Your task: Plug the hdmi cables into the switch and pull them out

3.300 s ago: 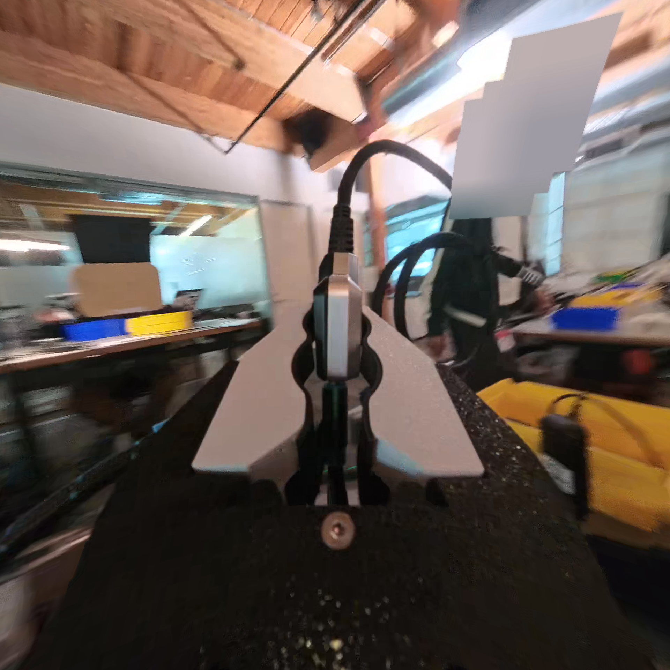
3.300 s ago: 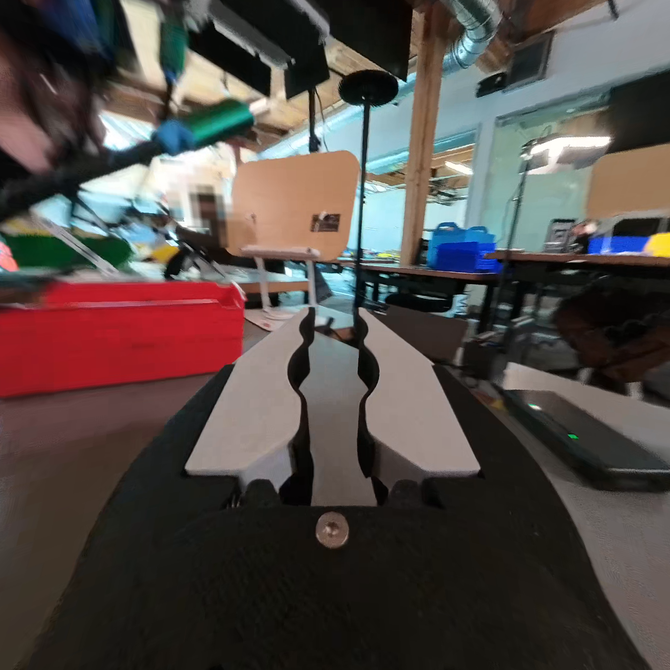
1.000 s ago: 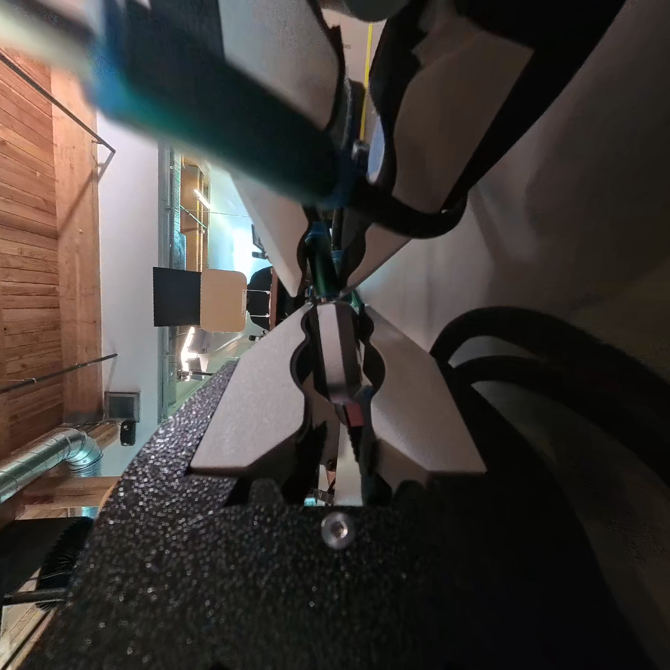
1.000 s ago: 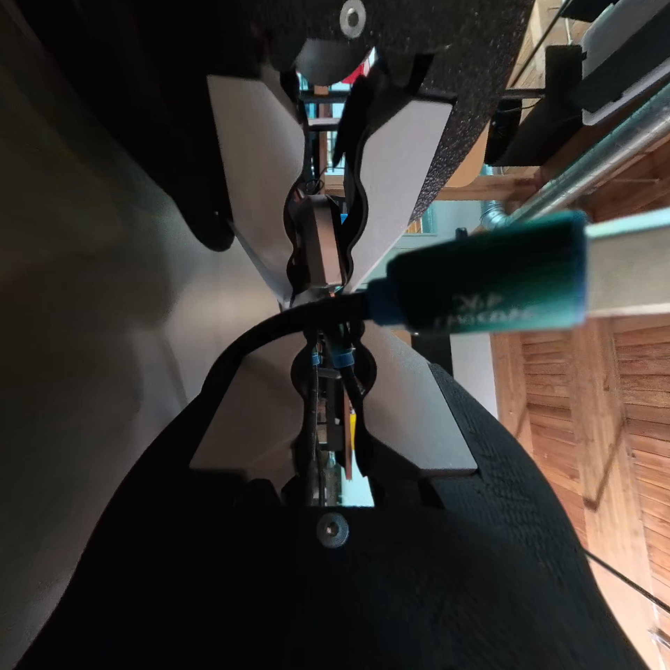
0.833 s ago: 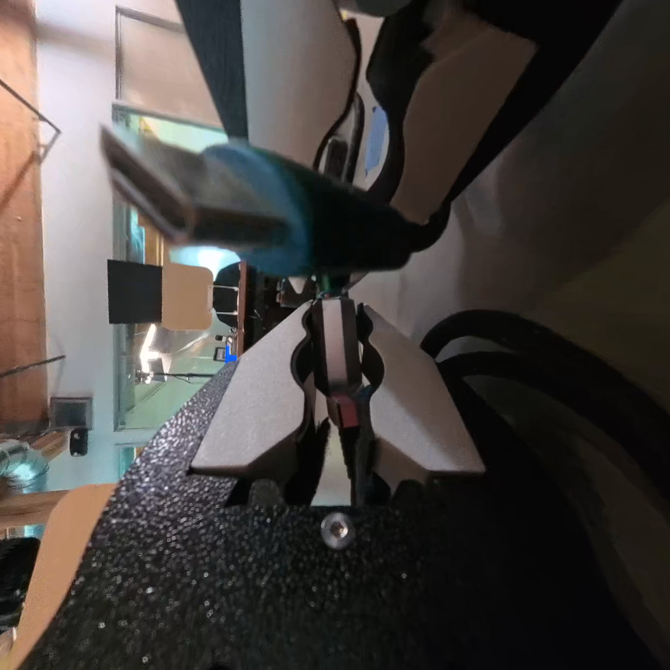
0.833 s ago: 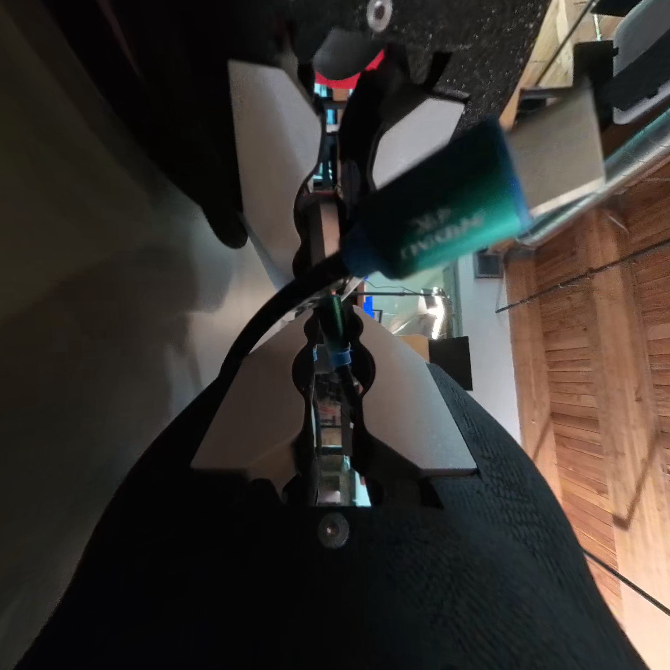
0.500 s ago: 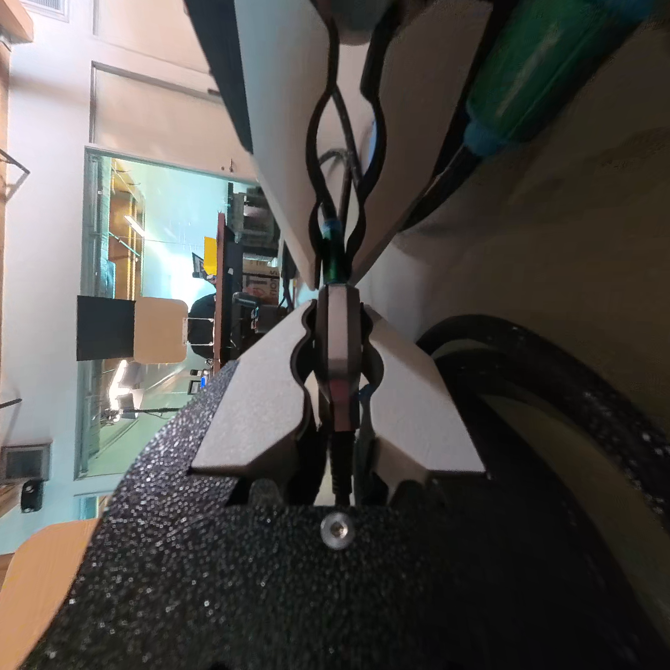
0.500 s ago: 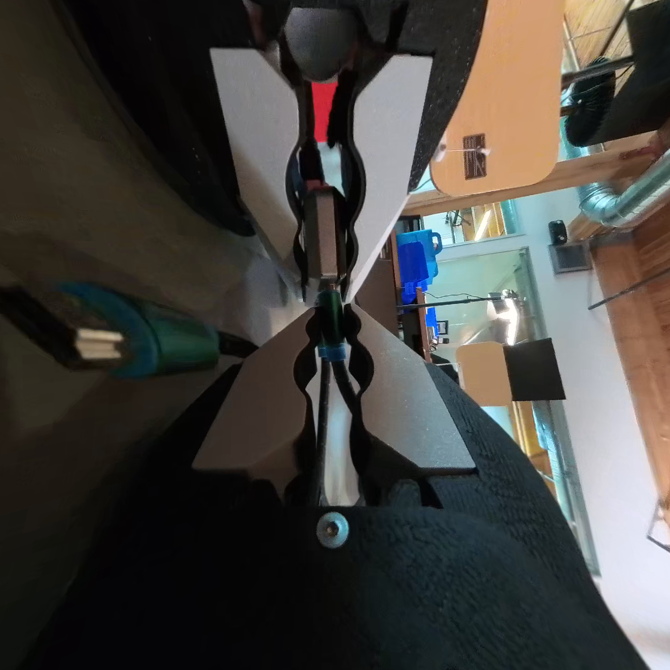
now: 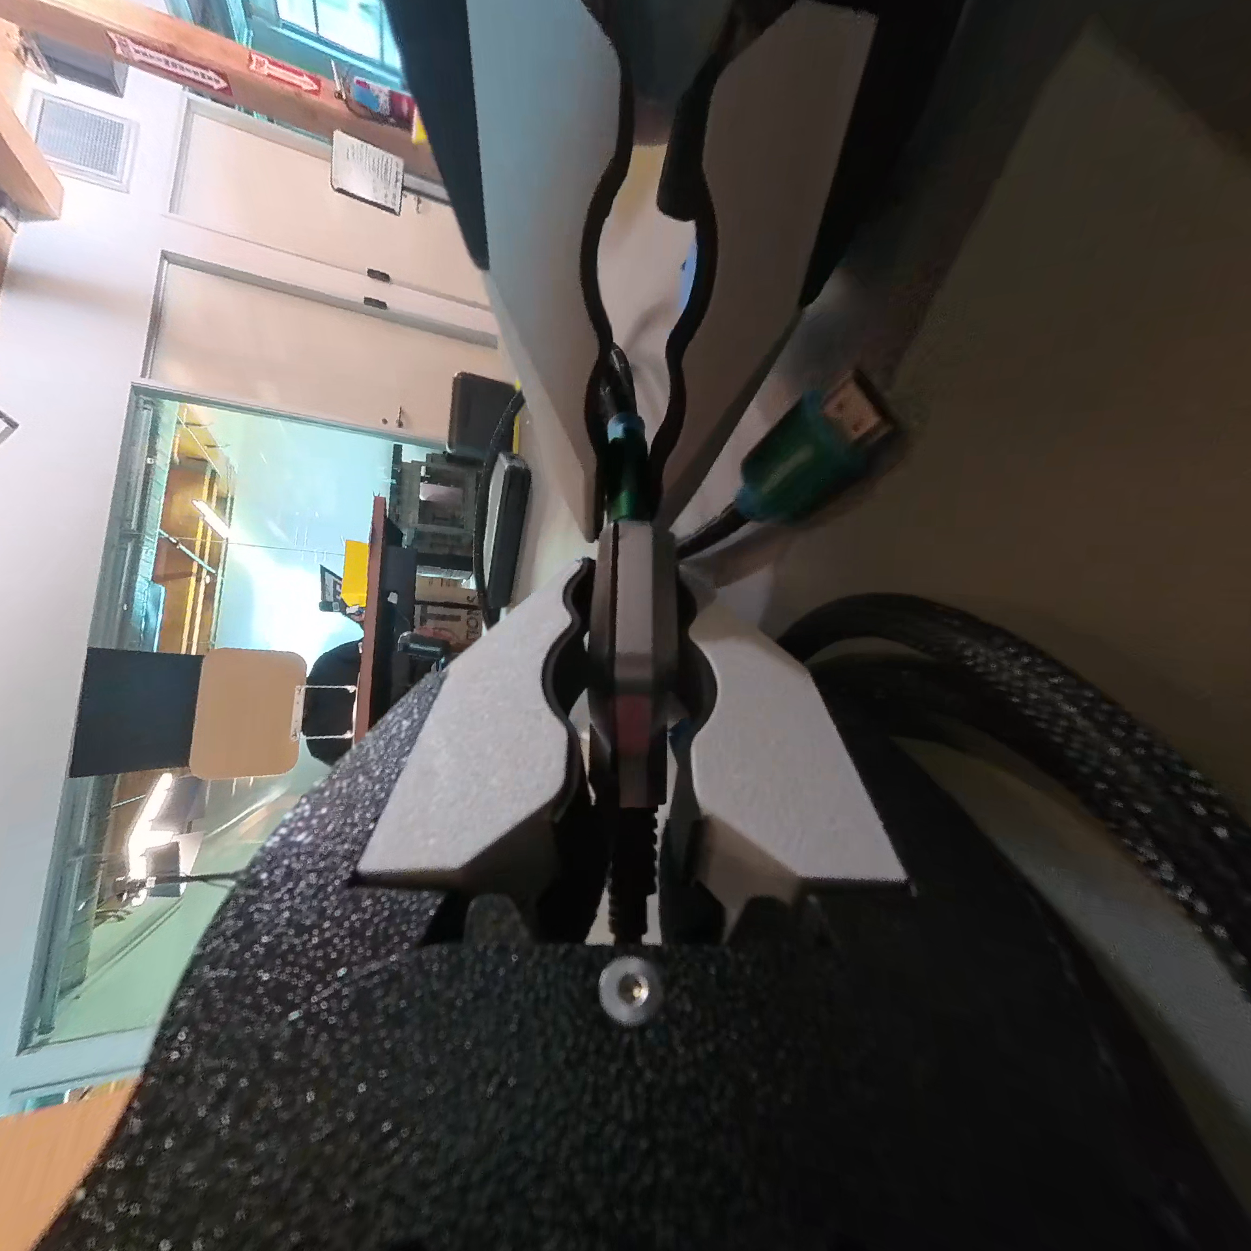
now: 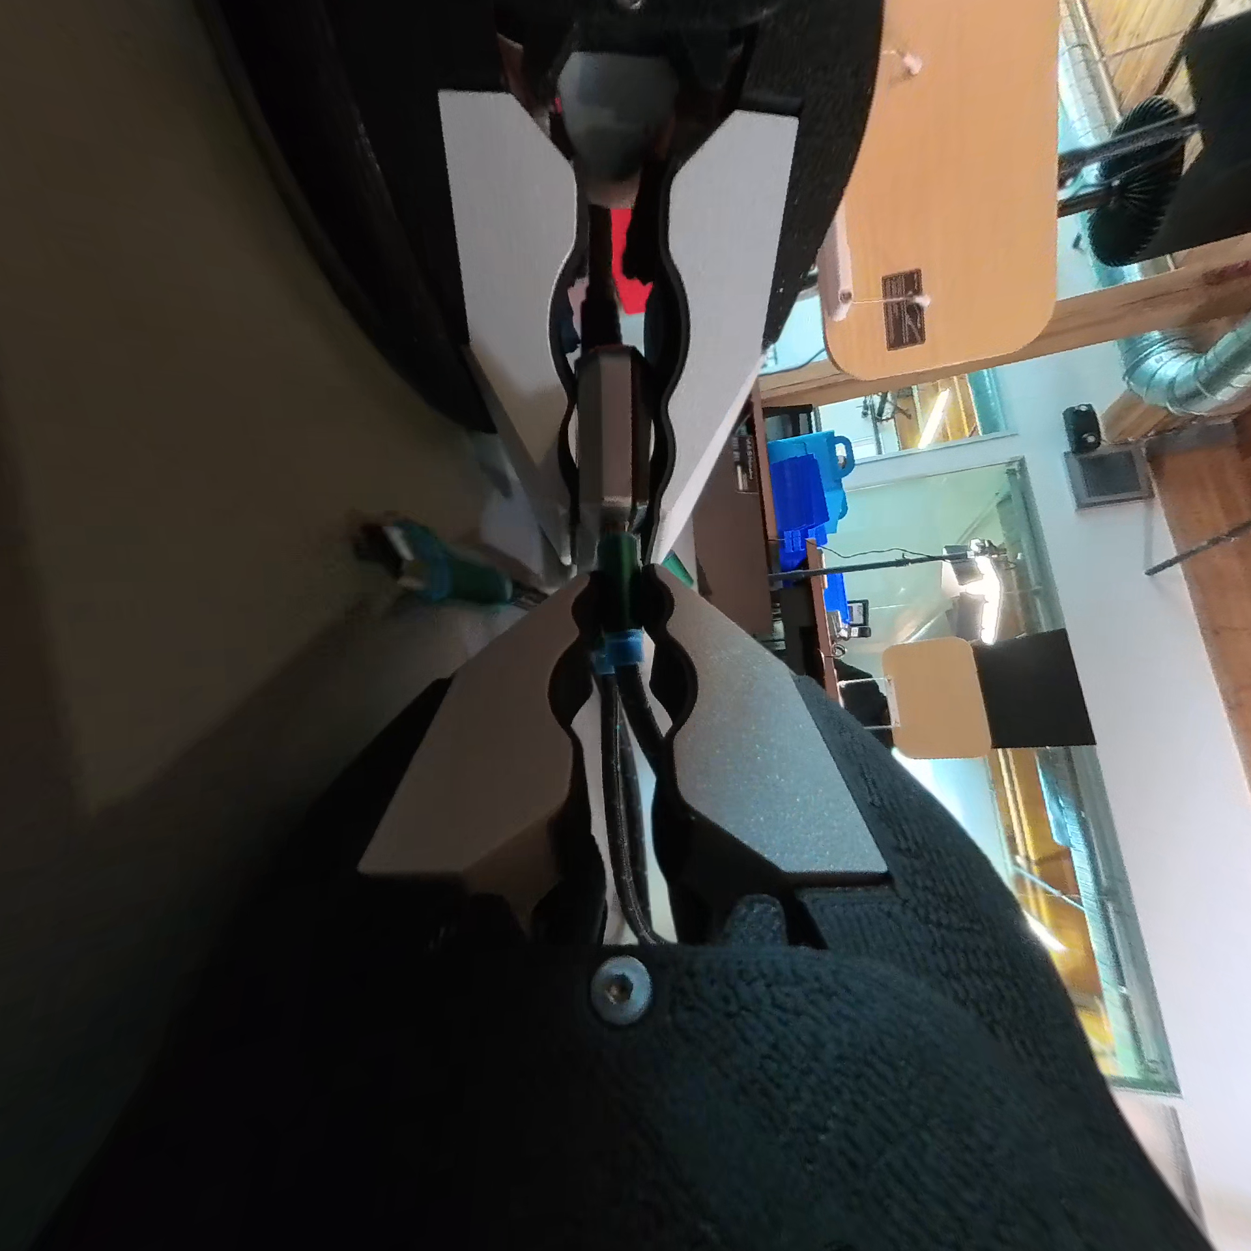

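Note:
My left gripper [image 9: 633,596] is shut on the grey metal HDMI switch [image 9: 633,650], whose own black cable runs back between the fingers. My right gripper [image 10: 617,589] faces it nose to nose and is shut on a green HDMI plug [image 10: 617,575] with a blue collar [image 10: 623,650]. The plug's front end sits against the end of the switch [image 10: 606,433], and little of its metal tip shows. The right gripper [image 9: 629,501] and its green plug [image 9: 626,480] also show in the left wrist view. The left gripper [image 10: 609,514] shows in the right wrist view.
Both views are rolled on their side. A second green HDMI plug [image 9: 805,460] lies loose on the pale table [image 9: 1083,338]; it also shows in the right wrist view [image 10: 433,568]. A thick black braided cable [image 9: 1015,684] loops beside my left gripper. Desks, blue bins [image 10: 805,487] and wooden chair backs stand far off. Only a small space, under 4 cm, lies between the two pairs of fingers.
My right gripper, open and empty a few seconds ago, now grips the green plug. Both grippers rolled and lined up with each other. The loose second plug swung across the views and now lies on the table.

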{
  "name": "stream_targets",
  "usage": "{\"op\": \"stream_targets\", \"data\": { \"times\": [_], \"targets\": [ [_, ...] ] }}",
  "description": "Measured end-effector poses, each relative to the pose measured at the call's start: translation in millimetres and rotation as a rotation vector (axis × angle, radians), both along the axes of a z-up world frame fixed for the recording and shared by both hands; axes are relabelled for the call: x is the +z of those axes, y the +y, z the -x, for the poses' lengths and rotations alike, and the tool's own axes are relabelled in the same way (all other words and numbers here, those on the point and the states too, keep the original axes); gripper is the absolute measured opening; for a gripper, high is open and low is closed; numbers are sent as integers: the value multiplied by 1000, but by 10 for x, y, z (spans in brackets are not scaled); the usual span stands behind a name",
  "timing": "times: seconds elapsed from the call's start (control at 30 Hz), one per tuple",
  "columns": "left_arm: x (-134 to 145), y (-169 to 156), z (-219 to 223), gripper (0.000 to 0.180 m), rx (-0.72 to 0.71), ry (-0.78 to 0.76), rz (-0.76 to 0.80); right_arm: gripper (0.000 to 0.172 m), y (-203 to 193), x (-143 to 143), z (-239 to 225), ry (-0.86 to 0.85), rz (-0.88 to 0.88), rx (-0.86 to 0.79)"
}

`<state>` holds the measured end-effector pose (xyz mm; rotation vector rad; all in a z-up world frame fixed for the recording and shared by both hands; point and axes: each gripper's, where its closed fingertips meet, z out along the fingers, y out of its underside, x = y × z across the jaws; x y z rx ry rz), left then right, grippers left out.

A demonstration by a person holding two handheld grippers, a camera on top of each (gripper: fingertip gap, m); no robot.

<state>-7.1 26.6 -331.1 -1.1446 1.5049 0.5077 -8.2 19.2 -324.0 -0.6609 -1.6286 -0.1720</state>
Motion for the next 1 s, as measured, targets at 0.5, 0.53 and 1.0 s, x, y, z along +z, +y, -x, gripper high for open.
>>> {"op": "stream_targets", "data": {
  "times": [0.5, 0.53, 1.0],
  "targets": [
    [21, -242, -67, 20, -61, -51, 45, 11, -253, 31, -70, 7, 73, 74],
    [21, -253, -71, 20, -65, -49, 44, 11, -263, 30, -75, 7, 76, 78],
    [32, -212, -1, 20, -25, -49, 21, 11, -248, 67, -31, 50, 67, 95]
  ]
}}
